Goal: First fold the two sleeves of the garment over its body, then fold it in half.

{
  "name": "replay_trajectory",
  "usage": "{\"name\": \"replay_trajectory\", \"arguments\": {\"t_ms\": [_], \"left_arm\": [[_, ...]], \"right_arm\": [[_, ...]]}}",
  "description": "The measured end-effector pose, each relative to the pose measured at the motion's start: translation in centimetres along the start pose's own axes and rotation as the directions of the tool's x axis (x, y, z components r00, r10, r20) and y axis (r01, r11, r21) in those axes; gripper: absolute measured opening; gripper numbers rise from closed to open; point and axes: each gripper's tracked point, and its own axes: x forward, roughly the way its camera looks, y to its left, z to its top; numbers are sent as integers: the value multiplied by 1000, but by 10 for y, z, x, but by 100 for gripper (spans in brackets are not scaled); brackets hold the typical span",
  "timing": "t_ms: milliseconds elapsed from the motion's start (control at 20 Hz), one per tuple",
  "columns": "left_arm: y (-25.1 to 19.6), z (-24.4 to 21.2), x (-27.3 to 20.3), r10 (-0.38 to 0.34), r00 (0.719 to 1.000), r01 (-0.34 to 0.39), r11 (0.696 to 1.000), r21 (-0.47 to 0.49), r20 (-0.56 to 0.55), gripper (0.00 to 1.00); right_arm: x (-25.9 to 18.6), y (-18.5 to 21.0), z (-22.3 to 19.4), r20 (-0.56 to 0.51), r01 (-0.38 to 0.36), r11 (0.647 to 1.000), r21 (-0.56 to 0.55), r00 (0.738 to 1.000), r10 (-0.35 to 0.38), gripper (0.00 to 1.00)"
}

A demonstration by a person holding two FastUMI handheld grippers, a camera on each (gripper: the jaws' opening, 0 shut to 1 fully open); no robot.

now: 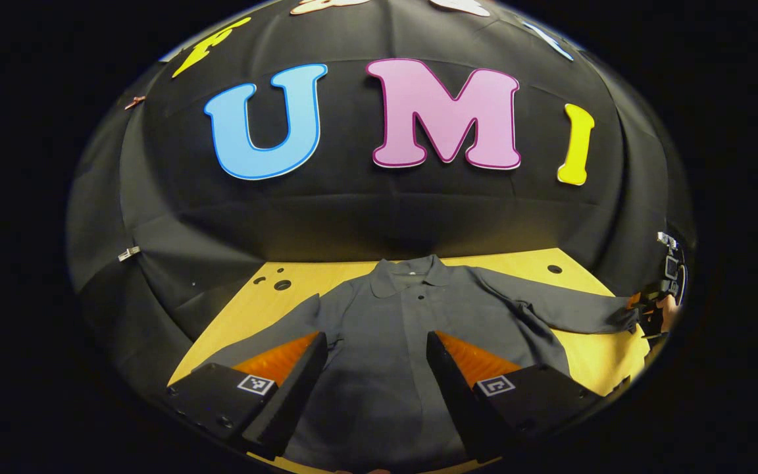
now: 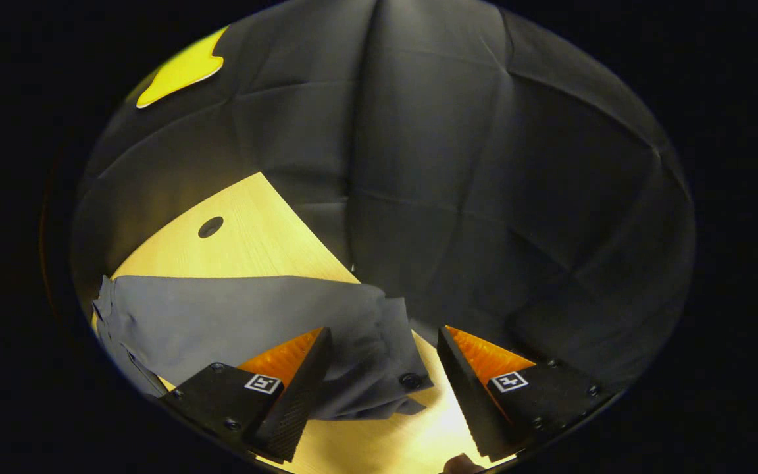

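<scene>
In the left gripper view, a dark grey, long-sleeved collared cloth garment point(image 1: 405, 329) lies spread flat on the pale wooden table point(image 1: 247, 309), collar toward the top of the frame. The left gripper point(image 1: 376, 388) hovers at bottom centre, fingers spread wide over the garment's body. At the far right edge the right gripper point(image 1: 645, 315) sits at the sleeve's end. In the right gripper view, the buttoned sleeve cuff point(image 2: 385, 368) lies between its parted fingers, unpinched.
</scene>
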Motion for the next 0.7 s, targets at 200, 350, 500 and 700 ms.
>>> {"name": "replay_trajectory", "arguments": {"t_ms": [200, 350, 500, 700], "left_arm": [[-6, 0, 3, -7, 1000, 7, 1000, 1, -6, 95], [-8, 0, 3, -8, 1000, 8, 1000, 6, -5, 95], [-8, -4, 3, -4, 1000, 4, 1000, -15, -15, 95], [-8, -12, 1, -1, 999, -1, 998, -57, -35, 95]], "right_arm": [[2, 7, -16, -38, -19, 999, -28, 999, 18, 98], [12, 15, -23, -64, -32, 999, -25, 997, 30, 99], [6, 16, -27, -79, -37, 999, -28, 996, 35, 86], [4, 35, -29, -85, -78, 994, -82, 994, 71, 31]]}}
